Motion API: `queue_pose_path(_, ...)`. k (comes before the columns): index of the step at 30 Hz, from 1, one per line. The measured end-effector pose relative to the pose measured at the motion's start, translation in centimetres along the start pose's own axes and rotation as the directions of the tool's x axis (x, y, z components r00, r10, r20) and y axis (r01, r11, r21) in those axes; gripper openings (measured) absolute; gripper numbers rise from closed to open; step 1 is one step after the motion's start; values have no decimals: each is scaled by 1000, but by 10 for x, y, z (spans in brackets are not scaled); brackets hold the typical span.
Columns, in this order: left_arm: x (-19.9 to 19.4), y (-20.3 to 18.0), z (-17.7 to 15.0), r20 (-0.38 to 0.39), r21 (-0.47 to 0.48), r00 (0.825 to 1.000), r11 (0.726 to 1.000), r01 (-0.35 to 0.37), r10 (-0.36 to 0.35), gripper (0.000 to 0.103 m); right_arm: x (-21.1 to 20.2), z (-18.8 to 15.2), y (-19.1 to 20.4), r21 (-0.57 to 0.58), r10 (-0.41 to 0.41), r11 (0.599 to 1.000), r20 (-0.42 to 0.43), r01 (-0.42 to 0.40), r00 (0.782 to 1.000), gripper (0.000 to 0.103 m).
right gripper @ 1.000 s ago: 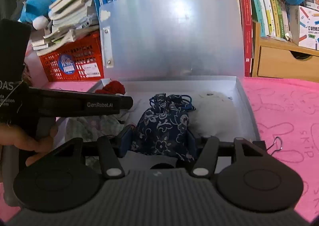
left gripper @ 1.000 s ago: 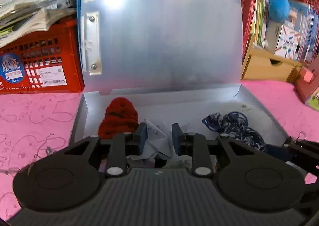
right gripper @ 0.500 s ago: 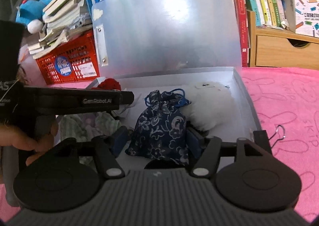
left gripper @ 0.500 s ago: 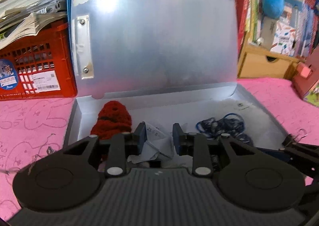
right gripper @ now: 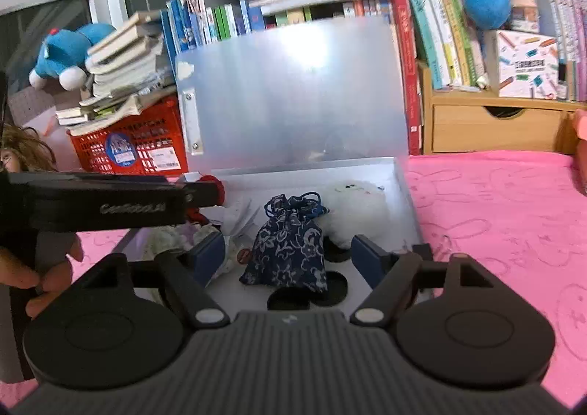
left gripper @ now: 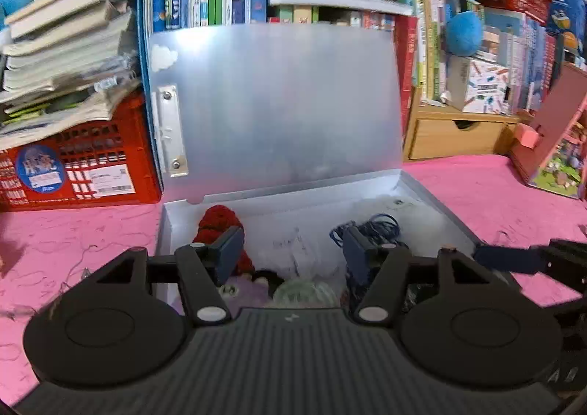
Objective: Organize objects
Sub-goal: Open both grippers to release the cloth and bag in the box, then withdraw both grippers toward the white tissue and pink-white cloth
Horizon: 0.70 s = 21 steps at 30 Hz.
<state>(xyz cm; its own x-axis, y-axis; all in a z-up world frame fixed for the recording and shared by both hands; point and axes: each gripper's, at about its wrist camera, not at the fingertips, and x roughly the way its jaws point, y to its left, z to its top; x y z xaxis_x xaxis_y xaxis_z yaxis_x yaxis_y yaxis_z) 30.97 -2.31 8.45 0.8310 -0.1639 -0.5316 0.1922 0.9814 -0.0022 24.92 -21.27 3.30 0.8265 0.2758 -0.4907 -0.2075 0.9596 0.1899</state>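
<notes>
A shallow grey case [right gripper: 405,195] lies open on the pink counter [right gripper: 495,217], its frosted lid [right gripper: 293,92] standing upright against a row of books [right gripper: 220,22]. Inside, a blue floral drawstring pouch [right gripper: 290,242] sits upright near the middle of the case floor, leaning just beside a white fluffy toy [right gripper: 356,209] toward the case's right wall. A red knitted thing [left gripper: 220,220] rests in the far left corner of the case, and crumpled white paper [left gripper: 293,246] lies between it and the pouch, with some pale cloth [left gripper: 304,292] at the near edge.

The right gripper [right gripper: 290,255] hangs over the near edge of the case with its jaws opening; the pouch stands between them but neither blue pad touches it. The left gripper [left gripper: 291,248] hovers over the left half of the case, its jaws also opening, with the paper lying loose below and between them, not pinched. A hand [right gripper: 40,268] grips the left tool's handle at the near left.

A red crate [left gripper: 77,162] stacked with books stands at the counter's far left, and a wooden drawer unit [right gripper: 495,125] at the far right.
</notes>
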Motion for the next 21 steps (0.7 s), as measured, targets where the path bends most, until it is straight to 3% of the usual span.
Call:
queue_pose_path(10,-77,-13,-37,23,48,1000,999,8,-9,75,-60,-29,14,-44,-30,999,40,32,999,87)
queue_pose_path(21,-143,-16,-98,60,8,998,999,36,-36,76,-101,-78,33,-109,-76,991,53,81,996,90)
